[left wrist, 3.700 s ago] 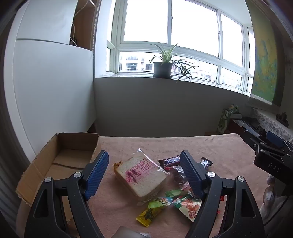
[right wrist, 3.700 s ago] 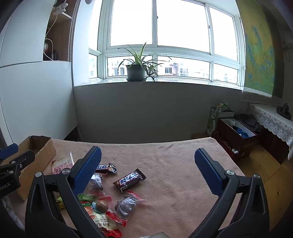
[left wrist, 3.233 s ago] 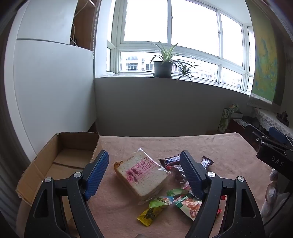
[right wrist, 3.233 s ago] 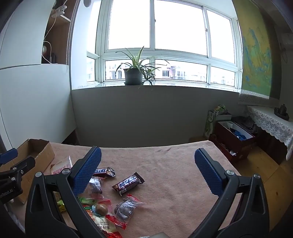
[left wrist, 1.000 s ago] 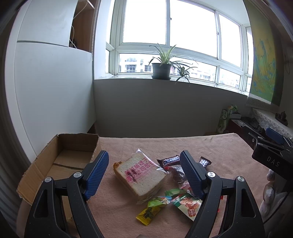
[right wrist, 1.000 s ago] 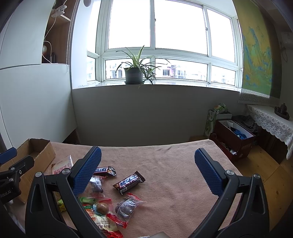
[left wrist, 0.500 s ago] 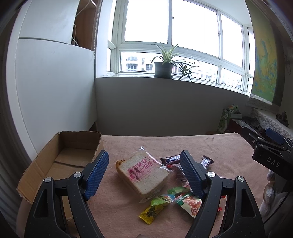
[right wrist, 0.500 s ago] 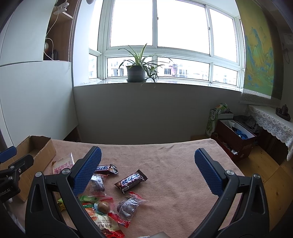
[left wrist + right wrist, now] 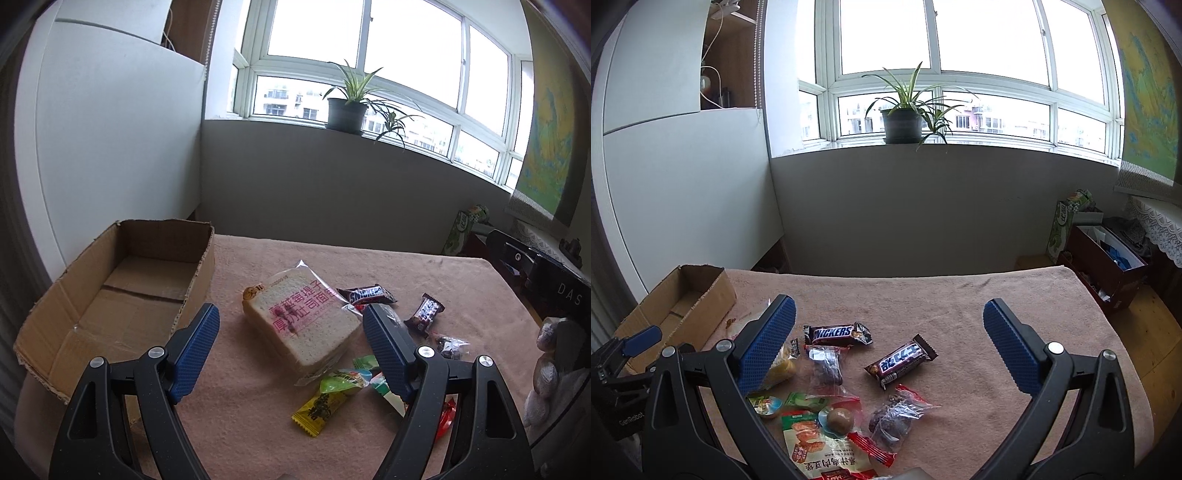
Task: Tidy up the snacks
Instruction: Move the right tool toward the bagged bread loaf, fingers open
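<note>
Here, the left gripper (image 9: 290, 347) hangs wide open and empty over the bagged bread (image 9: 303, 325), its blue pads either side of the loaf but apart from it. The right gripper (image 9: 886, 347), equally spread and holding nothing, hovers above two chocolate bars (image 9: 837, 333) and loose sweets (image 9: 827, 421) scattered on the cloth-covered table (image 9: 960, 295). The empty cardboard box (image 9: 110, 291) sits just left of the bread. The risk: the slippery film may slide in the grip, or a firm squeeze may crush the soft slices; a low sweep could scatter nearby sweets.
</note>
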`<action>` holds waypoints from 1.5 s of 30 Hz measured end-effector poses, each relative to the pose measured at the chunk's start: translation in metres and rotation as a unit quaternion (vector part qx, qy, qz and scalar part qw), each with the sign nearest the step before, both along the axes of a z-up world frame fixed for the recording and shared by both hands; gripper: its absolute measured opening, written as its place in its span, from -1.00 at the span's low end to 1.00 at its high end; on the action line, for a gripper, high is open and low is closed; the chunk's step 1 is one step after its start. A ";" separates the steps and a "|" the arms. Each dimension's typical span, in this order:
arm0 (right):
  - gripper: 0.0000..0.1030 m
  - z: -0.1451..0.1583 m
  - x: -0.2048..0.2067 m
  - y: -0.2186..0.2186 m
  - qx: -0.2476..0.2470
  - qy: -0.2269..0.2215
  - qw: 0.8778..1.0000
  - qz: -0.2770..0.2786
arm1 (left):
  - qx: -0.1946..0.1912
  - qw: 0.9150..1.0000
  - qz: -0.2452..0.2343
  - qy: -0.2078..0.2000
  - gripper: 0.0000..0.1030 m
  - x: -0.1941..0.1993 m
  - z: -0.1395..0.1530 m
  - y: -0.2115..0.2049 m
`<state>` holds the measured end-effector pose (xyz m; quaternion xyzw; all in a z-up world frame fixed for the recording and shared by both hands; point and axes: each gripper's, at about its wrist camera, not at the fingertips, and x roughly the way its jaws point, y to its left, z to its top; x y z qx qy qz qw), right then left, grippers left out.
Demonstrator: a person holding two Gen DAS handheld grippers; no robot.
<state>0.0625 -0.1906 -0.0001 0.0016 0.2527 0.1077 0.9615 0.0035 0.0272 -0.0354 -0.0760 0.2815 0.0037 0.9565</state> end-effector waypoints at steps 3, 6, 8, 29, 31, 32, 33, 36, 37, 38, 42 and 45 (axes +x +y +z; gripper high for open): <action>1.00 -0.006 0.013 0.008 0.013 0.022 0.999 0.024 | 0.000 1.000 -0.007 0.014 0.55 0.003 -0.007 -0.004; 1.00 -0.014 0.027 0.011 0.037 0.050 0.997 0.050 | -0.004 1.000 -0.011 0.017 0.55 0.004 -0.009 -0.006; 1.00 -0.021 0.037 0.011 0.066 0.077 0.992 0.075 | -0.014 0.999 -0.016 0.025 0.55 0.007 -0.012 -0.006; 0.66 -0.076 0.093 0.074 0.130 0.238 0.942 0.196 | -0.054 0.994 -0.025 0.094 0.46 0.040 -0.046 -0.008; 0.58 -0.081 0.097 0.076 0.130 0.247 0.940 0.195 | -0.062 0.993 -0.022 0.100 0.46 0.044 -0.048 -0.006; 0.47 -0.085 0.100 0.076 0.132 0.254 0.938 0.195 | -0.067 0.992 -0.021 0.104 0.46 0.045 -0.049 -0.004; 0.39 -0.088 0.102 0.077 0.135 0.260 0.936 0.195 | -0.071 0.992 -0.020 0.106 0.46 0.046 -0.050 -0.003; 0.38 -0.094 0.105 0.080 0.138 0.268 0.933 0.196 | -0.076 0.991 -0.017 0.112 0.46 0.050 -0.053 0.000; 0.38 -0.096 0.105 0.081 0.137 0.269 0.932 0.198 | -0.078 0.990 -0.018 0.116 0.45 0.051 -0.054 0.000; 0.35 -0.097 0.104 0.084 0.135 0.270 0.932 0.201 | -0.082 0.989 -0.018 0.120 0.44 0.052 -0.055 0.001; 0.18 -0.099 0.099 0.088 0.115 0.272 0.933 0.207 | -0.101 0.986 -0.017 0.132 0.32 0.056 -0.061 0.007; 0.12 -0.103 0.099 0.094 0.106 0.276 0.933 0.206 | -0.110 0.984 -0.018 0.139 0.29 0.057 -0.064 0.009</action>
